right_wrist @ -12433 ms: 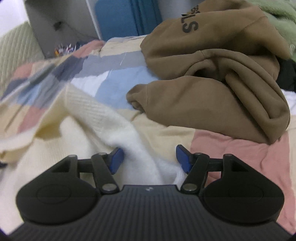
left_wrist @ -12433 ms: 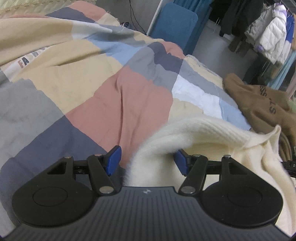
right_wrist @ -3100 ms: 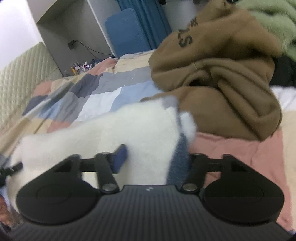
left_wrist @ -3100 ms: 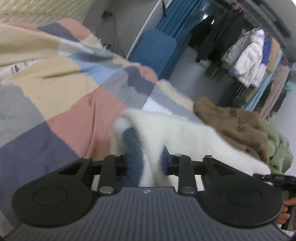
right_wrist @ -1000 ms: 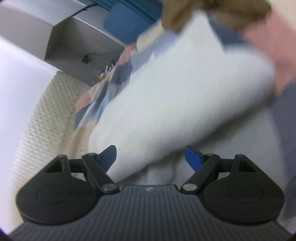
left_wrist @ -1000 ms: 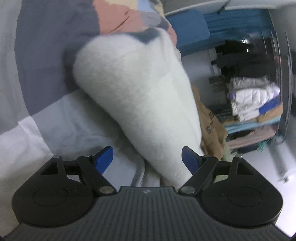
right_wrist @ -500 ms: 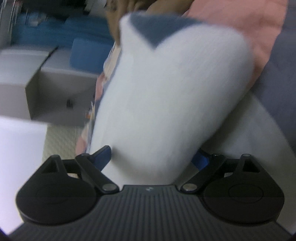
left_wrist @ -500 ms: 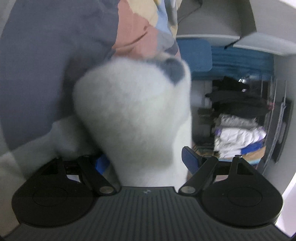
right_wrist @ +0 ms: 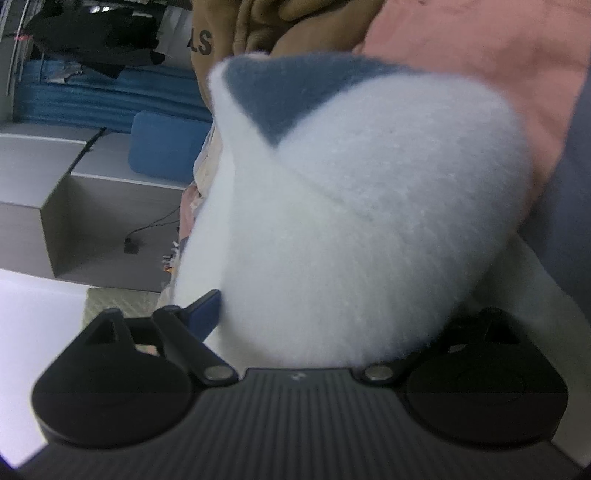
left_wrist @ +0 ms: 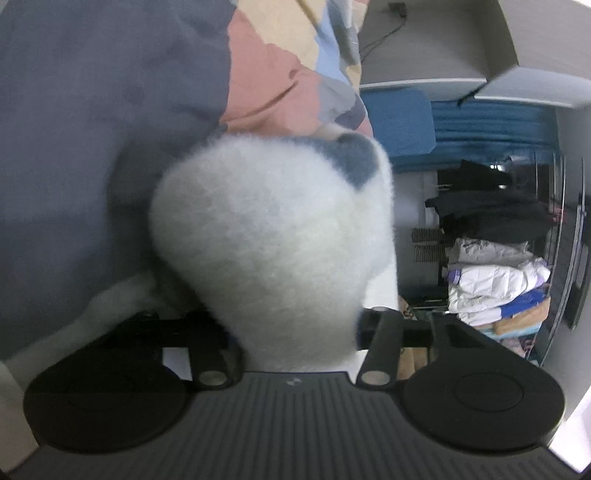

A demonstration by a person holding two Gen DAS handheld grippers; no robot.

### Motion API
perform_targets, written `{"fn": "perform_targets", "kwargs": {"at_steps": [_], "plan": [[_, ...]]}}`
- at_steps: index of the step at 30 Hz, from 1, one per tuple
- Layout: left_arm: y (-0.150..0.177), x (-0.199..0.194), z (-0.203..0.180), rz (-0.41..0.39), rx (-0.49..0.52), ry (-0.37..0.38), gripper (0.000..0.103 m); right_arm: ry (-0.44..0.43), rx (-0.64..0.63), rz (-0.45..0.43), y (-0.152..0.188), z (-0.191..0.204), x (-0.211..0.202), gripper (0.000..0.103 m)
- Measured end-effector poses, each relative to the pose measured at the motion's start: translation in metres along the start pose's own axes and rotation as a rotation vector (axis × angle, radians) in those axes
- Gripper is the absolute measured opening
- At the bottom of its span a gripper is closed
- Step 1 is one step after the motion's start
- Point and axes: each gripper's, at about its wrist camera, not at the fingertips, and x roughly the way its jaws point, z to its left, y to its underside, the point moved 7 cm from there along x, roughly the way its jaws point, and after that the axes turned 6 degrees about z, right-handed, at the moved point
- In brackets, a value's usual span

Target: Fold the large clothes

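Left wrist view is filled by a fluffy white sweater, a rounded fold of it bulging up between the two black fingers of the left gripper. A small grey-blue patch sits at the far top of the fold. The jaws have just been closing with the sweater between them, and both fingers now sit against the fleece, the blue pads buried in the pile, so the left gripper looks clamped on the fabric. Behind the sweater lies the patchwork bedspread, dark grey-blue nearest, with pink, tan and pale blue blocks farther off. To the right a blue cushion stands before blue curtains, and hanging dark coats and white padded jackets fill a clothes rack, the whole room tilted sideways in the frame. Right wrist view shows the same sweater swelling between the fingers of the right gripper, its grey-blue patch again at the far end. These jaws have also just been closing around the fold; the left blue pad touches the fleece, while the other pad is hidden under the pile, so a firm grip is probable rather than certain. Beyond the sweater are a brown hoodie with dark lettering, the pink block of the bedspread, the blue cushion and a grey open shelf unit.
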Motion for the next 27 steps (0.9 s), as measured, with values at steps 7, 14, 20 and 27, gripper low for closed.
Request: {"fn": "perform_targets", "kwargs": {"at_steps": [7, 14, 20, 27], "plan": [[0.002, -0.007, -0.018, -0.023, 0.116, 0.002, 0.040, 0.013, -0.173, -0.022, -0.003, 0.021, -0.017, 0.041], [0.011, -0.027, -0.041, -0.012, 0.151, 0.067, 0.039, -0.037, -0.300, -0.055, -0.004, 0.052, -0.046, 0.038], [0.028, -0.047, -0.069, 0.021, 0.160, 0.116, 0.039, -0.088, -0.347, -0.081, -0.014, 0.077, -0.086, 0.038], [0.062, -0.064, -0.125, 0.077, 0.206, 0.167, 0.039, -0.118, -0.392, -0.141, -0.034, 0.104, -0.143, 0.038]]}}
